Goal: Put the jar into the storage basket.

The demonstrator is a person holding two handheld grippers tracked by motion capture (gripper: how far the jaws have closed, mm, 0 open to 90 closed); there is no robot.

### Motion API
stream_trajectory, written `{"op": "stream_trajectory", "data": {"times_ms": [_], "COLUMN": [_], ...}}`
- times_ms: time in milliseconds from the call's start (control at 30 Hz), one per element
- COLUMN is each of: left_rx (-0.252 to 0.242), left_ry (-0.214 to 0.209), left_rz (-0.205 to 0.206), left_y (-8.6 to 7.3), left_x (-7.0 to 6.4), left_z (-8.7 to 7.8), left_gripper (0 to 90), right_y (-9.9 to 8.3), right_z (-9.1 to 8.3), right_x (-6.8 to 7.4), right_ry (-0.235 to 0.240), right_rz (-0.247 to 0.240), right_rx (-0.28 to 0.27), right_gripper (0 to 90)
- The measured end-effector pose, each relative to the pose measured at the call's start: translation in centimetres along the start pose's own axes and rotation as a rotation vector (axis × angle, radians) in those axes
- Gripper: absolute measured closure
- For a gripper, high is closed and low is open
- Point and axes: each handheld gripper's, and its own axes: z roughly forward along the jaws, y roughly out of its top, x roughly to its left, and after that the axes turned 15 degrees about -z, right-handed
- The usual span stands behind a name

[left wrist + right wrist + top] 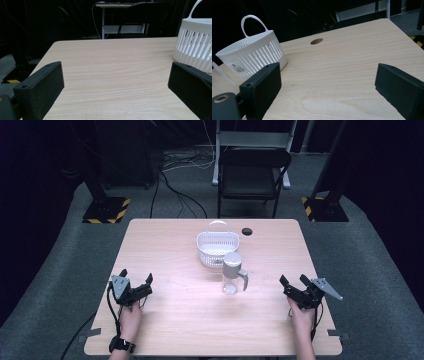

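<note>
While both hands are resting low on the near part of the bench (170, 315), the work is sitting at its very start: nothing is being held or touched. The left claw (136, 279) is lying near the left edge with its jaws spread wide, and the left gripper view is showing bare wood between them. The right claw (293, 282) is lying near the right edge, its jaws likewise spread apart with nothing between them.

The things nearest to them are standing in the middle of the bench. A clear glass bottle (231, 273) with a grey metal cap and a side spout is standing upright, roughly midway between the two claws and well apart from each. Just behind it, touching or nearly so, a white slotted basket (216, 248) with an upright handle is sitting; whether anything is lying inside it is hard to tell.

By my judgement the step in hand is the approach, and either claw is looking free to go for the bottle. The next move is calling for one claw to travel inward, level with the glass body below the cap, and to close gently around it, since the bottle is looking tall, smooth and easy to tip against the basket.
</note>
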Motion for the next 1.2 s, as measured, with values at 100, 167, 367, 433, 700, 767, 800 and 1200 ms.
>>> {"op": "stream_trajectory", "data": {"times_ms": [100, 167, 367, 433, 700, 767, 800, 1200], "left_rx": [0.0, 0.0, 0.0, 0.0, 0.0, 0.0, 0.0, 0.0], "left_ry": [0.0, 0.0, 0.001, 0.0, 0.001, 0.001, 0.001, 0.001], "left_rz": [-0.001, -0.001, -0.002, -0.003, 0.0, 0.0, 0.0, 0.0], "left_y": [0.0, 0.0, 0.0, 0.0, 0.0, 0.0, 0.0, 0.0], "left_x": [0.0, 0.0, 0.0, 0.0, 0.0, 0.0, 0.0, 0.0], "left_z": [0.0, 0.0, 0.0, 0.0, 0.0, 0.0, 0.0, 0.0], "left_gripper": [0.1, 0.1, 0.1, 0.1, 0.1, 0.1, 0.1, 0.1], "right_y": [0.3, 0.5, 1.3, 1.7, 3.7, 4.2, 4.5, 8.1], "right_z": [-0.1, -0.1, -0.3, -0.4, -0.7, -0.7, -0.8, -1.6], "right_x": [0.1, 0.2, 0.5, 0.7, 1.3, 1.5, 1.6, 2.8], "right_ry": [0.003, 0.004, 0.022, 0.024, 0.054, 0.055, 0.061, 0.143], "right_rz": [-0.008, -0.013, -0.04, -0.054, -0.037, -0.053, -0.053, -0.079], "right_rx": [-0.004, -0.008, -0.026, -0.034, -0.021, -0.015, -0.016, -0.067], "right_gripper": [6.5, 6.5, 8.0, 8.2, 7.6, 7.0, 6.9, 0.0]}}
